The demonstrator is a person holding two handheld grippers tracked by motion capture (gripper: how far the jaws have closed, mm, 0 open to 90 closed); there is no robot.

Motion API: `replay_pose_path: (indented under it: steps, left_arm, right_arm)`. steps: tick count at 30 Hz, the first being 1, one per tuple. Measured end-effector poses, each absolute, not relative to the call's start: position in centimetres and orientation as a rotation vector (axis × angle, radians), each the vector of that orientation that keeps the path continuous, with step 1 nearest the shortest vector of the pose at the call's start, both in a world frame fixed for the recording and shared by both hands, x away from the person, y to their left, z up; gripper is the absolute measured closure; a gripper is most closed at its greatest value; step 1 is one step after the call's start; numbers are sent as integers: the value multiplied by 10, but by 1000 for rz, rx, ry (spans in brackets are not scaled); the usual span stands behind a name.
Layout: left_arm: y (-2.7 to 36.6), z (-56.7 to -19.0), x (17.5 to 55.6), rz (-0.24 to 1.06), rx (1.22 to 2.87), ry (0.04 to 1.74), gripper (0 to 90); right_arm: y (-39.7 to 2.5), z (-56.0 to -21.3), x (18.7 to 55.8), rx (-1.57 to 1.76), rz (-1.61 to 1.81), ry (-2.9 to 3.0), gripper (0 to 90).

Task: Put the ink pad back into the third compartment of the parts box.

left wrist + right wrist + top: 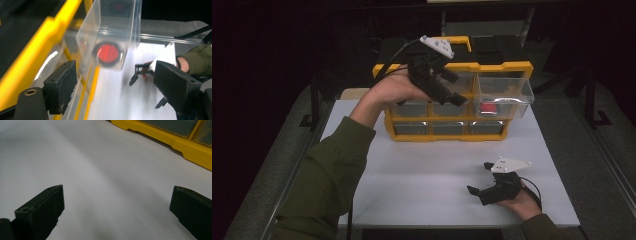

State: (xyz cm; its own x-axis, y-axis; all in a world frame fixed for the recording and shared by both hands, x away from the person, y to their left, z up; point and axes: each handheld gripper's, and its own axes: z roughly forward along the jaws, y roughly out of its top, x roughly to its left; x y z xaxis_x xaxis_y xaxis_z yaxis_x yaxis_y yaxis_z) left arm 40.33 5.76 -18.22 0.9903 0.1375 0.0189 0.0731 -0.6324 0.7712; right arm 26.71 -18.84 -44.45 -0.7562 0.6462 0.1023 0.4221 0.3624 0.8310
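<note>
A yellow drawer cabinet (pixel 452 67) with clear drawers stands at the back of the white table (pixel 427 165). Its right-hand clear drawer (pixel 504 92) is pulled out, and a red round thing (pixel 488 107) shows through its wall. My left gripper (pixel 455 88) is raised in front of the cabinet's upper drawers, just left of the pulled-out drawer. It is open and holds nothing. In the left gripper view the drawer (pixel 112 32) and red thing (pixel 108 53) lie beyond the open gripper (pixel 117 85). My right gripper (pixel 479 177) rests open near the table's front right, nothing between its fingers (pixel 42 207).
The cabinet's yellow base (pixel 175 142) runs along the far edge of the right gripper view. Bare white table (pixel 100 170) stretches between the cabinet and the front edge. A green sleeve (pixel 327 175) crosses the table's left side. Dark floor surrounds the table.
</note>
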Motion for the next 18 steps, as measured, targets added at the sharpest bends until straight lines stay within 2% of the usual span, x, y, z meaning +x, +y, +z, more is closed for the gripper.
replay_pose_path:
  steps: [18]
  left_arm:
    - [111, -241, 391, 119, 2240, 223, 138]
  right_arm:
    - [-188, -446, 269, 959, 1337, 2391, 0]
